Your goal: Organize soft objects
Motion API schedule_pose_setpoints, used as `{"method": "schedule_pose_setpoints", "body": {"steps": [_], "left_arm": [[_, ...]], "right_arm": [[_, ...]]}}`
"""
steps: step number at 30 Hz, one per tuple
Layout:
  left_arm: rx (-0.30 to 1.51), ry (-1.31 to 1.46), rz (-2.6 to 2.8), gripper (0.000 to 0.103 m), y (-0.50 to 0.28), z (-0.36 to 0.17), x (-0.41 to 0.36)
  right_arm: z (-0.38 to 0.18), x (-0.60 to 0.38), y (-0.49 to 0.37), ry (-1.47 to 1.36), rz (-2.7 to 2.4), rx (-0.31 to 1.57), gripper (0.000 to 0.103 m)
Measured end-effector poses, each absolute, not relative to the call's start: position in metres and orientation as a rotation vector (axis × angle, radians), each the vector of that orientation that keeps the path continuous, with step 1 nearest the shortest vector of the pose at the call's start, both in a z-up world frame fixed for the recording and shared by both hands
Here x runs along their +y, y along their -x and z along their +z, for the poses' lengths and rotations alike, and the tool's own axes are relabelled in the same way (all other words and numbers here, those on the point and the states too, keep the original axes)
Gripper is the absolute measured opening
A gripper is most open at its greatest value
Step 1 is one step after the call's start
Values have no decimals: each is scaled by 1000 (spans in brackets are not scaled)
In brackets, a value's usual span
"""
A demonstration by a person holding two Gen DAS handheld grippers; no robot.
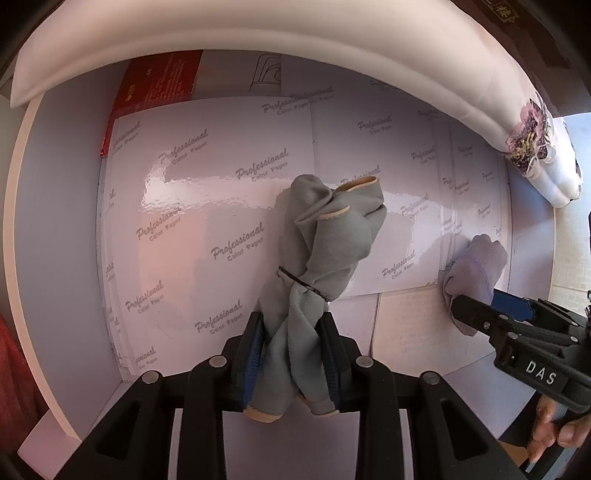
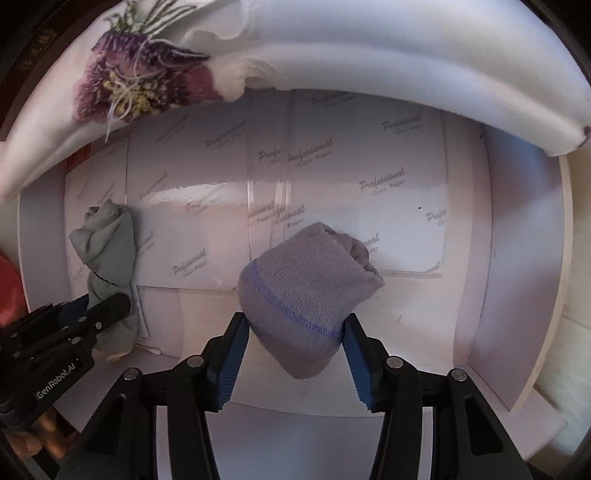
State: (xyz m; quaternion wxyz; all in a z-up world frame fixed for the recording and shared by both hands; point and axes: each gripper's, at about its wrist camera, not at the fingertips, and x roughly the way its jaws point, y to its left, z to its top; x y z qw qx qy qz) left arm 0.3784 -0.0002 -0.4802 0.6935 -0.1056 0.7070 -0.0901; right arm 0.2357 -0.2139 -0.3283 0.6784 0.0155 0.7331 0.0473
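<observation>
A grey twisted cloth bundle, bound by a thin dark band, sits centre frame in the left wrist view, clamped between the left gripper pads. At centre of the right wrist view a rolled lavender knit sock lies between the right gripper pads, which touch its sides. Both sit over glossy printed paper sheets lining a white box; a white pillow with purple floral embroidery arcs along the top.

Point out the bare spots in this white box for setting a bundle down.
Free: glossy printed paper sheets left of the grey twisted cloth bundle, and between it and the lilac knitted sock roll. Crowded: the far edge, overhung by the white embroidered fabric.
</observation>
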Motion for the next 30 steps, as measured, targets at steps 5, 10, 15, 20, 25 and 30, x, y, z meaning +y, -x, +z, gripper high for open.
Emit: {"method": "schedule_pose_setpoints", "body": {"steps": [5, 10, 15, 20, 25, 30], "left_arm": [[1579, 236, -200, 30, -378, -481, 0], [1580, 234, -201, 30, -378, -481, 0], [1580, 235, -201, 30, -378, -481, 0], [1581, 233, -203, 30, -379, -481, 0], [1580, 232, -201, 30, -378, -480, 0], [1581, 233, -201, 30, -378, -480, -1]], "right_arm": [[-329, -230, -245, -79, 79, 1641, 62], [-325, -229, -244, -64, 81, 1625, 65], [-325, -218, -242, -25, 97, 1614, 76], [-323, -190, -243, 77, 125, 1589, 81], [-322, -179, -243, 88, 124, 1552, 86], [-332, -193, -249, 51, 82, 1614, 68]]}}
